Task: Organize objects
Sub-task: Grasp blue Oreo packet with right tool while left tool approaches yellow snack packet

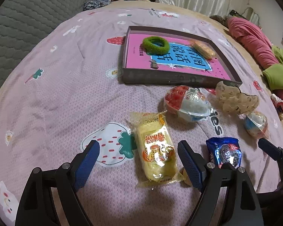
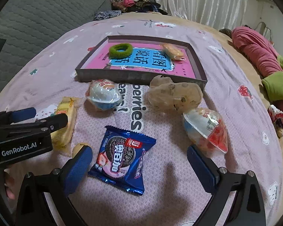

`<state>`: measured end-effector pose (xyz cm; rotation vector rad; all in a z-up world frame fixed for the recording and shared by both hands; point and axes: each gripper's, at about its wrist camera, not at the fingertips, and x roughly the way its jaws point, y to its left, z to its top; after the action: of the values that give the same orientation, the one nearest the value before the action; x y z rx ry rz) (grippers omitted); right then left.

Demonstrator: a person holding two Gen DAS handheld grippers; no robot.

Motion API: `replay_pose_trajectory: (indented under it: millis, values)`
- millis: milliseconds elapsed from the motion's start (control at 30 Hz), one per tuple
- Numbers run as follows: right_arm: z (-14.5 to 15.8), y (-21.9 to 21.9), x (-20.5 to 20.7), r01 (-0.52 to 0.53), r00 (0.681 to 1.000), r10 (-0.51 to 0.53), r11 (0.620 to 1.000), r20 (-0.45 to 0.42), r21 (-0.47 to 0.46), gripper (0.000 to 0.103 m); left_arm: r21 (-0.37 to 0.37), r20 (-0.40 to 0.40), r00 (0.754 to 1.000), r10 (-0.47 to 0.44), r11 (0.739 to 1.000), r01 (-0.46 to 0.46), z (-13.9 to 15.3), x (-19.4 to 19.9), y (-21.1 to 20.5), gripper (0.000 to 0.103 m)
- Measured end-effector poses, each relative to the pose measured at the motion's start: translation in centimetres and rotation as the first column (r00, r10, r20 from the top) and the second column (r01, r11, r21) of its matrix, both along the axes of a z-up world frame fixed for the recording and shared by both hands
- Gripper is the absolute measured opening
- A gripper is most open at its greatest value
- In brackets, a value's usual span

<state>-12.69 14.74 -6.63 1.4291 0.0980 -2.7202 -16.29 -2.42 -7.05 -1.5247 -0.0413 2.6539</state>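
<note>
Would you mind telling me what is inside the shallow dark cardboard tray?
The shallow dark cardboard tray holds a pink book with a blue title panel; on it lie a green fuzzy hair tie and an orange wrapped snack. Anything beneath the book is hidden.

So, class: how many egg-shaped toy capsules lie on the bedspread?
2. One egg capsule lies just in front of the tray, left of the beige plush toy; the other egg capsule lies right of the blue cookie packet. None seems hidden.

pink bedsheet (image 1: 66,86), white curtain (image 2: 207,1) behind
</note>
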Motion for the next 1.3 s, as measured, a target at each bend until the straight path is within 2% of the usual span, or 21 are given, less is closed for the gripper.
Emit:
replay_pose_trajectory:
  millis: [300,667,800,900,1033,1167,1300]
  values:
    - [-0.8,0.3,-1.2,0.048,0.999,-0.047,0.999,0.016,-0.026,0.101,-0.012,0.012,1.000,0.022,1.000,-0.022,-0.3,-0.8,0.6,0.086]
    - [-2.3,-0.8,-2.1,0.060,0.997,-0.060,0.998,0.055,0.001,0.101,-0.034,0.029,0.999,0.028,0.999,-0.027,-1.1,-1.3,1.3,0.085]
    - [-2.9,-0.4,-2.3,0.073,0.995,-0.073,0.997,0.068,-0.011,0.091,-0.041,0.031,0.999,0.035,0.999,-0.034,-1.3,-1.4,1.2,0.085]
    - [-3.1,-0.2,-2.2,0.071,0.995,-0.069,0.997,0.071,-0.027,0.090,-0.056,0.031,0.999,0.037,0.998,-0.036,-1.4,-1.4,1.3,0.085]
    - [-3.0,-0.2,-1.9,0.054,0.997,-0.051,0.997,0.059,-0.049,0.082,-0.052,0.034,0.998,0.045,0.998,-0.043,-1.7,-1.4,1.1,0.084]
    - [-3.0,-0.6,-1.6,0.022,0.998,-0.019,0.999,0.052,-0.050,0.073,-0.040,0.038,0.998,0.041,0.998,-0.039,-1.8,-1.3,1.1,0.074]
    - [-2.8,-0.8,-1.3,0.005,0.999,-0.002,0.998,0.043,-0.058,0.064,-0.014,0.042,0.999,0.022,1.000,-0.021,-1.7,-0.9,1.3,0.052]
